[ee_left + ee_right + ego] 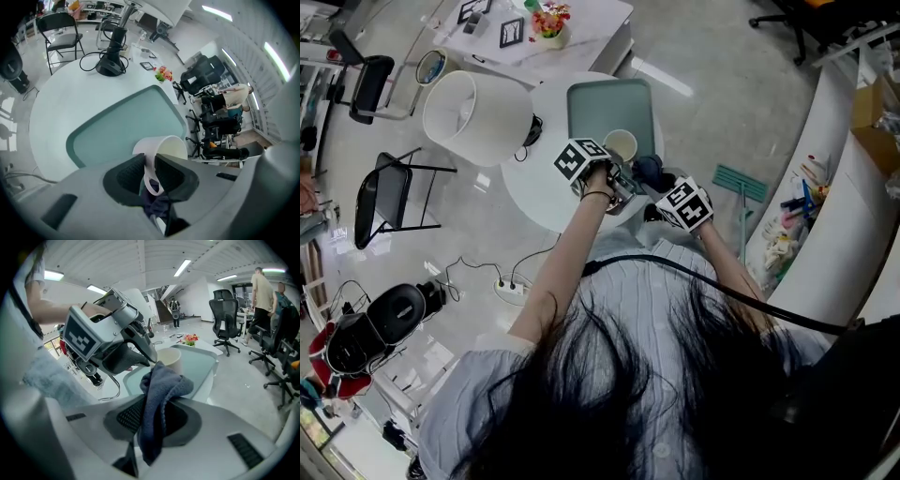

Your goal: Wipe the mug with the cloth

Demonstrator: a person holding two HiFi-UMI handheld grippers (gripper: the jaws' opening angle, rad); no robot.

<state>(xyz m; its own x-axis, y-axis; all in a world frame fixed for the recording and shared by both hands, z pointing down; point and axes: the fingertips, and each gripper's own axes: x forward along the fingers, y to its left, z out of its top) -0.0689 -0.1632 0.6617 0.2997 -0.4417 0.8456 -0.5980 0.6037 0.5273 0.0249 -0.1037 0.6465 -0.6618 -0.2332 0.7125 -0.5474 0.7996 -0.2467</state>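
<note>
We see two hand-held claws meeting over a teal tray (117, 126) on a round white table (51, 98). The left claw (150, 161) has its jaws closed to a narrow gap, gripping the thin looped handle (151, 180) of the mug (169, 146). The mug sits just beyond the jaw tips, over the tray, tipped so its mouth faces away from the claw and to one side. It is plain and white outside, with a smooth rim and a pale cream inside that looks empty. The right claw (157, 411) pinches the cloth (161, 390) between its jaws. The cloth is dark blue-grey and nubbly like towelling. A bunched fold stands up past the jaw tips and a tail hangs back behind them. The mug is just ahead of that fold, close to it. We cannot tell whether cloth and mug touch.
</note>
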